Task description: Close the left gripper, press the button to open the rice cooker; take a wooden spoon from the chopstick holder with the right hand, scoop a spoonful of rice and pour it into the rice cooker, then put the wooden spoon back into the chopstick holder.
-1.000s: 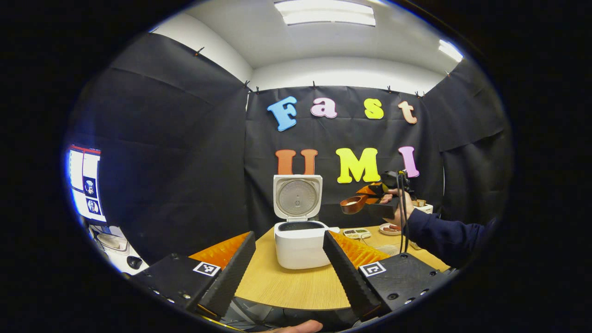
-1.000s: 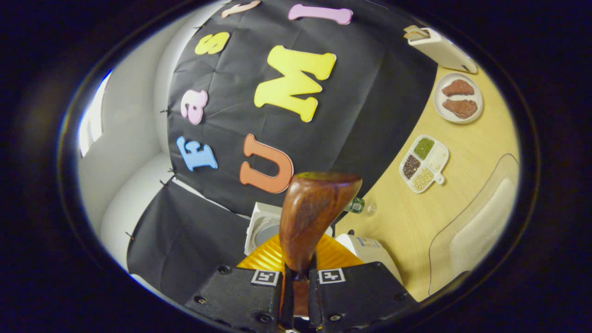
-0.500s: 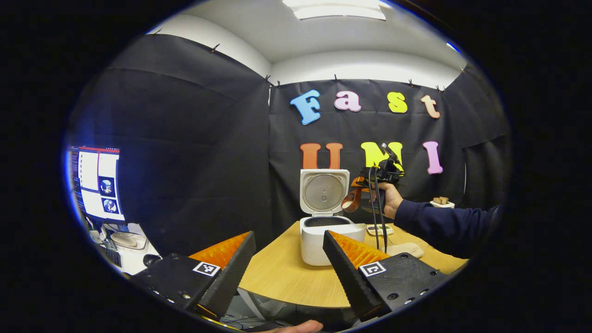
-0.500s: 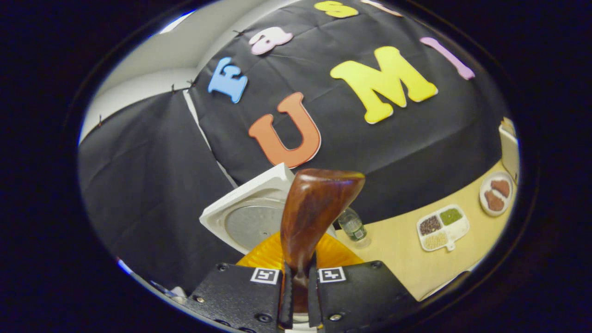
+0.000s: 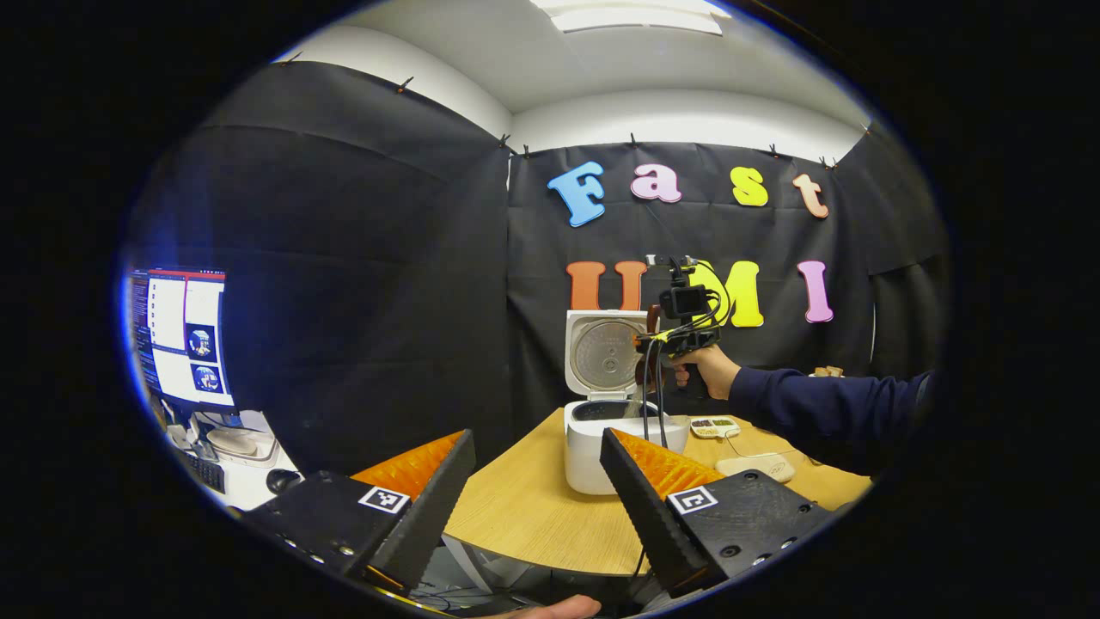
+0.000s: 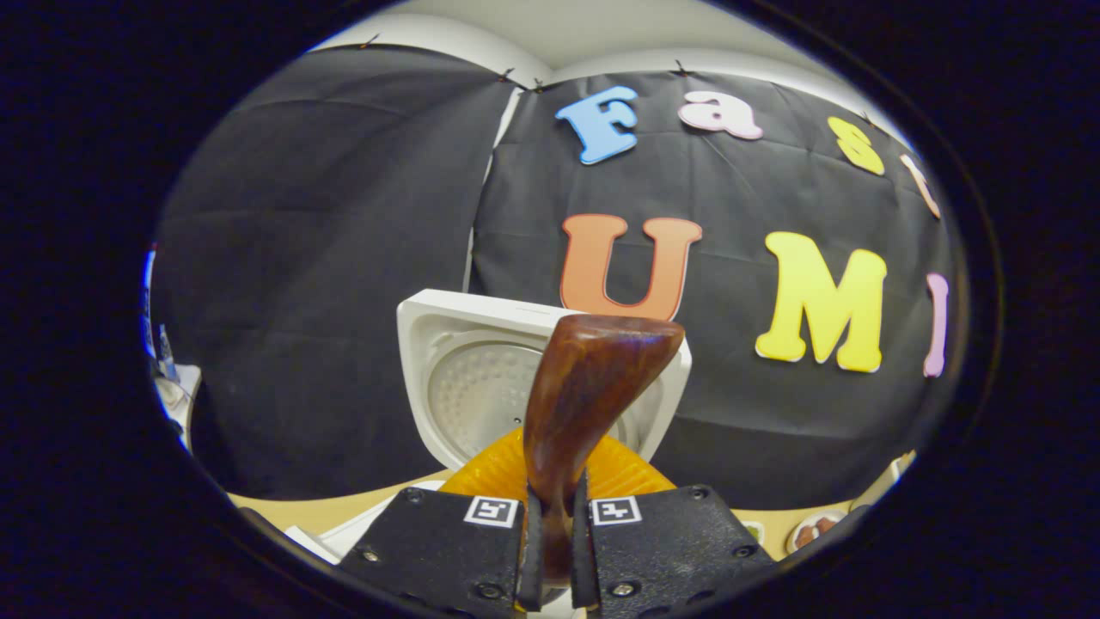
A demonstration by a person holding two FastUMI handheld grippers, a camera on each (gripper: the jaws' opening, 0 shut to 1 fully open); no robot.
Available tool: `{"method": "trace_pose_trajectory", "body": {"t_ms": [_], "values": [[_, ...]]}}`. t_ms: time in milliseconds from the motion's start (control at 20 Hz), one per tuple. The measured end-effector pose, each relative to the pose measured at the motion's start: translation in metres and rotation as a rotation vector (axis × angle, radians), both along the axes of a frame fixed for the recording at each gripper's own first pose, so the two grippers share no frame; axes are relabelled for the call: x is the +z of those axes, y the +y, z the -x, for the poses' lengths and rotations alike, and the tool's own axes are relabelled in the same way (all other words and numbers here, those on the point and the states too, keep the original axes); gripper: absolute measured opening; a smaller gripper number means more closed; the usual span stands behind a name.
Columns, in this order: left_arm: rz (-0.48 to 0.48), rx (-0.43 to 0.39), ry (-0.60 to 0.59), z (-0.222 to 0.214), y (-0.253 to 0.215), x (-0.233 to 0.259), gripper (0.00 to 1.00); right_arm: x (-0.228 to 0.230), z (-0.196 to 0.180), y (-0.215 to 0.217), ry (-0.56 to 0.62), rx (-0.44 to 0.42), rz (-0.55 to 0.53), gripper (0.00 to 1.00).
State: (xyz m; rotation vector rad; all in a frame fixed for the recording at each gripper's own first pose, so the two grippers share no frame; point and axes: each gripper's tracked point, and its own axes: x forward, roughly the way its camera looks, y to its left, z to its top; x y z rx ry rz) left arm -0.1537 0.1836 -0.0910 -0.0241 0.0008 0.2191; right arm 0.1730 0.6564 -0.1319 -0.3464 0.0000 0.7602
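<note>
The right gripper [image 6: 550,537], fingers clamped on the wooden spoon [image 6: 593,387], has swung from beside the open rice cooker [image 5: 614,430] to above its pot, suggesting the pour is under way, while the left gripper [image 5: 537,490] waits with fingers apart.

Hidden and unresolved parts at the open rice cooker [image 5: 614,443]

In the right gripper view the wooden spoon [image 6: 593,395] shows its back, so its contents cannot be told; its handle end disappears between the right gripper [image 6: 550,533] fingers at 6 o'clock. The divided dish [image 5: 713,425] is too small to resolve.
</note>
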Motion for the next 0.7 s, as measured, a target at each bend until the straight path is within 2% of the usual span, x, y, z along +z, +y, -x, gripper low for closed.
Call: {"method": "trace_pose_trajectory", "body": {"t_ms": [150,250,500,700], "values": [[-0.007,0.003,0.005,-0.001,0.0,-0.001,0.94,0.005,0.027,0.007,-0.145,0.043,0.086,0.18],[-0.009,-0.004,0.007,-0.001,-0.003,-0.002,0.94,0.007,0.035,0.007,-0.181,0.049,0.095,0.18],[-0.006,-0.012,0.01,-0.002,-0.009,-0.001,0.94,0.017,0.044,-0.003,-0.19,0.04,0.07,0.18],[-0.015,-0.012,0.006,-0.01,-0.012,0.0,0.94,0.032,0.04,-0.046,-0.128,0.01,0.008,0.18]]}}
